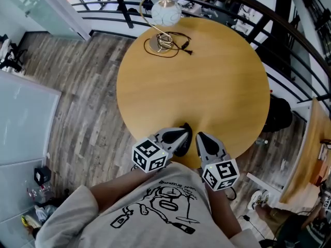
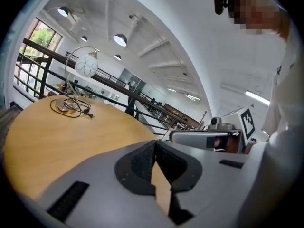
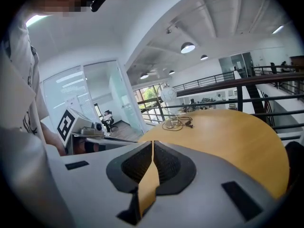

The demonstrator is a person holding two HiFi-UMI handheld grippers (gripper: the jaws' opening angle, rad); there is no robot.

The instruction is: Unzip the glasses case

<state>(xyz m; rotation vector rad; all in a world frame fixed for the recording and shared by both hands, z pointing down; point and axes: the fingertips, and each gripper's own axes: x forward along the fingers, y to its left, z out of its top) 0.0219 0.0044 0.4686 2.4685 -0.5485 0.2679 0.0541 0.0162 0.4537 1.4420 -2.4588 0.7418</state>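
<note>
Head view: left gripper [image 1: 182, 136] and right gripper [image 1: 201, 141], fingers closed empty, over the round table [image 1: 207, 76].

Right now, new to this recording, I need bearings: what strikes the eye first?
A round wooden table fills the head view, with a globe lamp and its coiled cable at the far edge. At the near edge the left gripper and right gripper are side by side, jaws shut on nothing.

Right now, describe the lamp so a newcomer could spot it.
Find the round wooden table in the middle of the head view. At its far edge, by the black railing, stands the lamp: a white globe shade on a curved metal stem, black cable coiled by its base, nothing else near it.
</note>
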